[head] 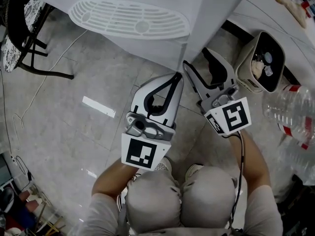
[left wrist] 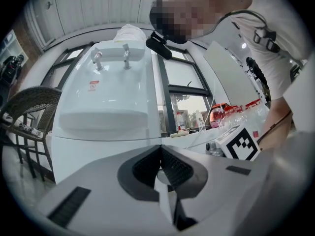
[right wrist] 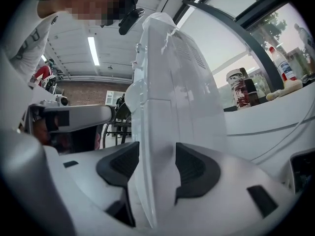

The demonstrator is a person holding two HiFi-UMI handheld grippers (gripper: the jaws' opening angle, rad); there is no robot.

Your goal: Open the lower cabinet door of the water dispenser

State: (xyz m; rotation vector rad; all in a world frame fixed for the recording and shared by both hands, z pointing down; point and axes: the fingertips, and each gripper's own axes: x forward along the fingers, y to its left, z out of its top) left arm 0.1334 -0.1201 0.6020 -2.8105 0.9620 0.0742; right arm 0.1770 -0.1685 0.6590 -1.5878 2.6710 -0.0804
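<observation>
Between the dark ribbed pads of the right gripper (right wrist: 157, 165), which stand wide apart, we see the upright edge of the white plastic lower cabinet door (right wrist: 143, 132); a gap shows beside one pad. Our left gripper (left wrist: 160, 151) has its jaws closed together on nothing, facing the tall white water dispenser (left wrist: 103, 97) below its two small metal taps (left wrist: 112, 57). From the head view, both grippers sit side by side at the dispenser's corner, over a pale marbled tile floor (head: 74, 127).
</observation>
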